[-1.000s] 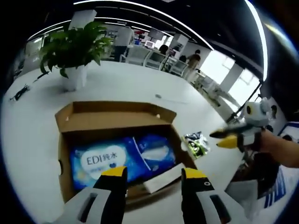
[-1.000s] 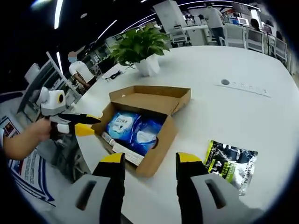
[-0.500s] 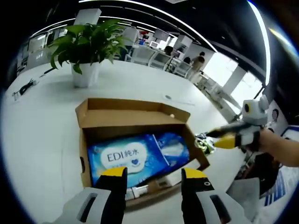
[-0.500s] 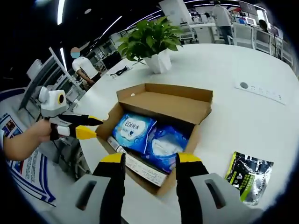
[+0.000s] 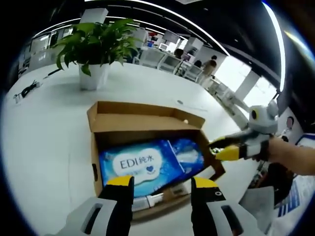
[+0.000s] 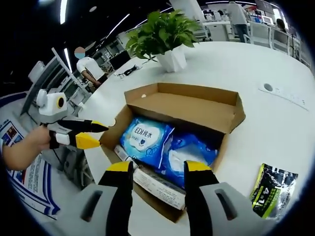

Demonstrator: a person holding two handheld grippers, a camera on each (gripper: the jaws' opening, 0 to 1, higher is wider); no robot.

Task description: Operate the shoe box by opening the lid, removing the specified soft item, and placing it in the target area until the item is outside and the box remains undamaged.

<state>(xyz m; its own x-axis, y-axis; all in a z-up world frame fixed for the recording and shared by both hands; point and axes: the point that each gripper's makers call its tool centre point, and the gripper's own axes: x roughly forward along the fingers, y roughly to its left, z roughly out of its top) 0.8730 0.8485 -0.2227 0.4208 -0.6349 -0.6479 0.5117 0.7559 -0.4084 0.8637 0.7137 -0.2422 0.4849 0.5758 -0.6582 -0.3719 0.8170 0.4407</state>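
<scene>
Left gripper (image 5: 161, 183): jaws rise from the bottom of the left gripper view, spread apart with nothing between them, poised over the near edge of the box. In the right gripper view it comes in from the left, held by a hand (image 6: 23, 147), its yellow tips close to the box's left wall without clearly touching.

Right gripper (image 6: 158, 169): jaws parted and holding nothing, above the near side of the box. In the left gripper view it reaches in from the right, its tips near the box's right-hand corner; whether they touch the cardboard, I cannot tell.

Shoe box (image 5: 98, 152): brown cardboard, open, lid folded back flat on the far side; it stands on the white table (image 5: 44, 132).

Wipes pack (image 5: 140, 164): the soft blue packet printed "EDI", lying flat inside the box and taking up most of the floor, still in the box. In the right gripper view it is at (image 6: 143, 139).

White strip (image 6: 155, 183): a long printed piece along the near inside wall of the box, beside the blue pack.

Dark foil pouch (image 6: 273, 191): lies on the table, apart from the box.

Potted plant (image 5: 96, 46): green leaves in a white pot, on the table beyond the box.

Background: office desks, chairs and people far behind.
</scene>
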